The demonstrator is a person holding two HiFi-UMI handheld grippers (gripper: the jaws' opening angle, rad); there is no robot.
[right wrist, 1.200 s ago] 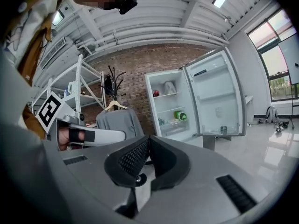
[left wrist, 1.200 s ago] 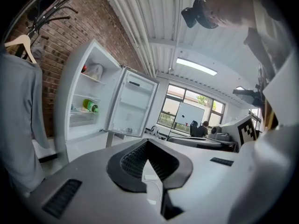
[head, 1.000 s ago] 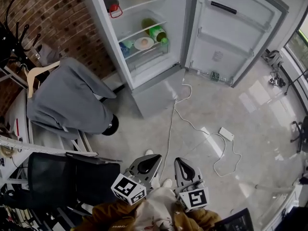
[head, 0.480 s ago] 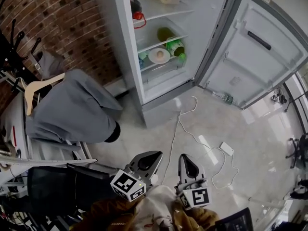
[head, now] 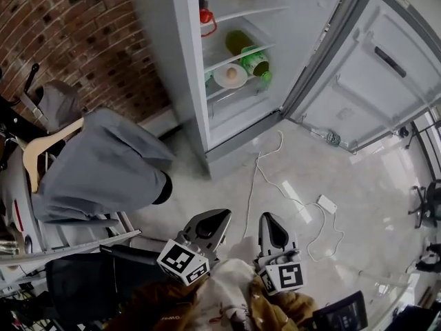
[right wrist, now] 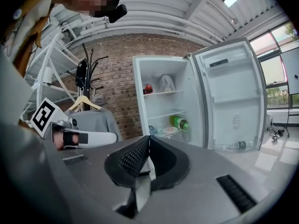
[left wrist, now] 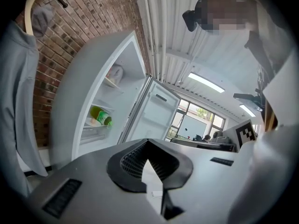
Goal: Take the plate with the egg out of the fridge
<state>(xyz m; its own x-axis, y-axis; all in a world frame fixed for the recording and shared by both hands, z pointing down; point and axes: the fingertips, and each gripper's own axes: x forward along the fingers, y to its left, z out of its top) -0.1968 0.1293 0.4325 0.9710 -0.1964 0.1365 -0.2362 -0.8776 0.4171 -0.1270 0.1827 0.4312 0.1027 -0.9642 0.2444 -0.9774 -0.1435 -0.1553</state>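
Left claw [head: 220,217]: clenched, tips pressed together with nothing between them (its own view [left wrist: 147,143] shows only background past the tips). It is held low in front of the person and aimed at the fridge.
Right claw [head: 268,218]: also clenched and empty, just beside the left one and pointing the same way. The right gripper view [right wrist: 148,140] looks straight into the open shelves.
Grey coat [head: 103,164]: hangs on a wooden hanger against the brick wall [head: 83,40], left of the fridge and off the path.
Fridge [head: 182,61]: open, with its shelves in plain sight from the head view.
Plate with the egg [head: 230,76]: on a middle shelf near the front edge, with the egg in its middle. The green bottles [head: 255,59] lie just beside it on the right.
Door [head: 375,74]: swung wide to the right, with a small bottle lying in its bottom rack.
Cable [head: 255,174]: a white lead trails over the floor from the fridge's foot to a white block, between the person and the fridge.
Just changed: over the last second the fridge has grown larger in the head view and the coat has dropped off to the left. The person is walking up, and both claws have stayed closed throughout.
Meaning for the task: this looks like the approach only. The plate is untouched and still well apart from both claws. A claw will need to release before it can take the plate's rim. The bottles crowd the right side, so the left or front rim seems the cleaner hold. The cable looks like a trip risk.
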